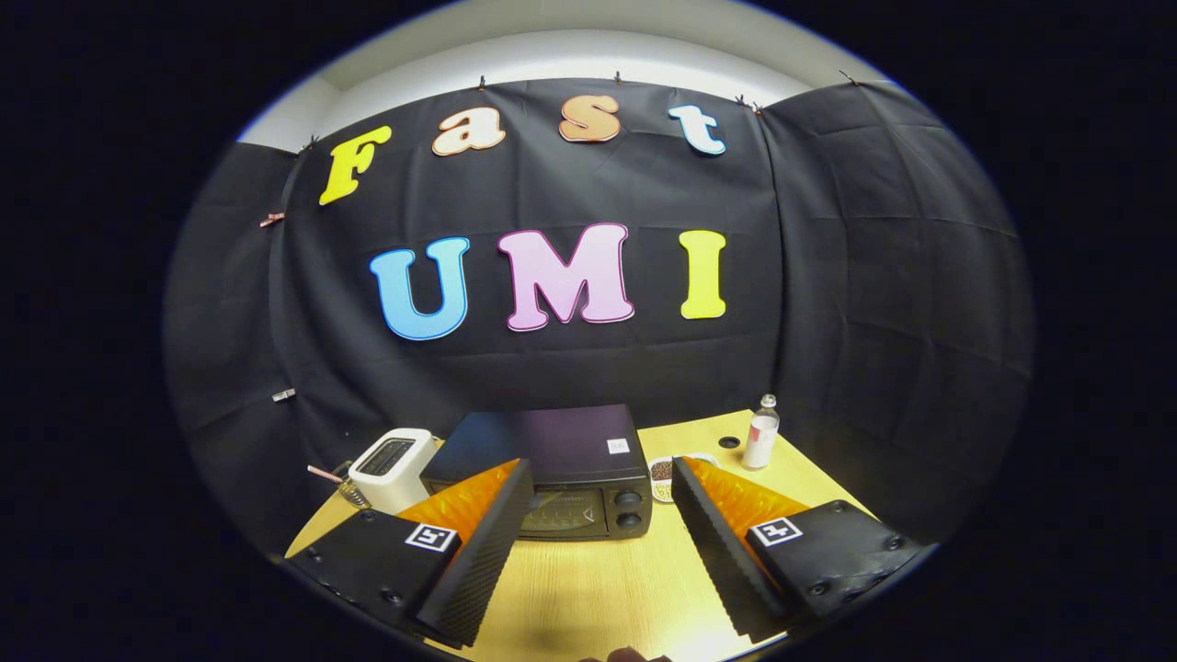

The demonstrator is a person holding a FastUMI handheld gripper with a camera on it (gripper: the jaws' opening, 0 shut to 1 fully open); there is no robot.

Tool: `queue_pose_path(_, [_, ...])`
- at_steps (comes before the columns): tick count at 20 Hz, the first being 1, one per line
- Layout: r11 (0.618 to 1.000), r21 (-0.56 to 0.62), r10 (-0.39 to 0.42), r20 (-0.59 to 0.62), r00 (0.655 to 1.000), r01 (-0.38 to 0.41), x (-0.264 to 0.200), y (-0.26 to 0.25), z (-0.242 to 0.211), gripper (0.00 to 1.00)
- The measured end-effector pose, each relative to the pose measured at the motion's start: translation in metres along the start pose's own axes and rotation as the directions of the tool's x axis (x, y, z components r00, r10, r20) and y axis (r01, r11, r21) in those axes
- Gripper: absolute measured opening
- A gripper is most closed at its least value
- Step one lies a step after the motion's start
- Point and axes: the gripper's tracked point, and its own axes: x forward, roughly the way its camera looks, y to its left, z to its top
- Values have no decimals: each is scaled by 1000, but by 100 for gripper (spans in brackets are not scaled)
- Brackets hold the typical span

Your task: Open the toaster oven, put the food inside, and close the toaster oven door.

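Toaster oven (561, 478) sits on the wood-grain worktop (598, 588), just ahead of the tongs (602, 478) & partly behind the left finger. Boxy black metal body w/ flat matte top carrying a small white sticker near the right-rear corner. Front has a dark glass door, closed, w/ 2 round knobs stacked at the right. Tongs released, fingers spread wide w/ nothing between them; each finger is a wedge shape w/ ribbed inner face, and a square marker tag sits on each mount.

Food plate (664, 476) is just right of the oven, beside the right fingertip: small white dish w/ dark & pale bits, too small to tell what.

White slot toaster (394, 467), rounded plastic shell, stands left of the oven. Clear bottle (760, 432) w/ pale label stands upright at the far right of the worktop, a small dark round thing (728, 442) just left of it.
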Motion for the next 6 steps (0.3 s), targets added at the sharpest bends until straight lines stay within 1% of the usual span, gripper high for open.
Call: queue_pose_path(6, [1000, -9, -30, -1, 1000, 30, 6, -3, 2, 100])
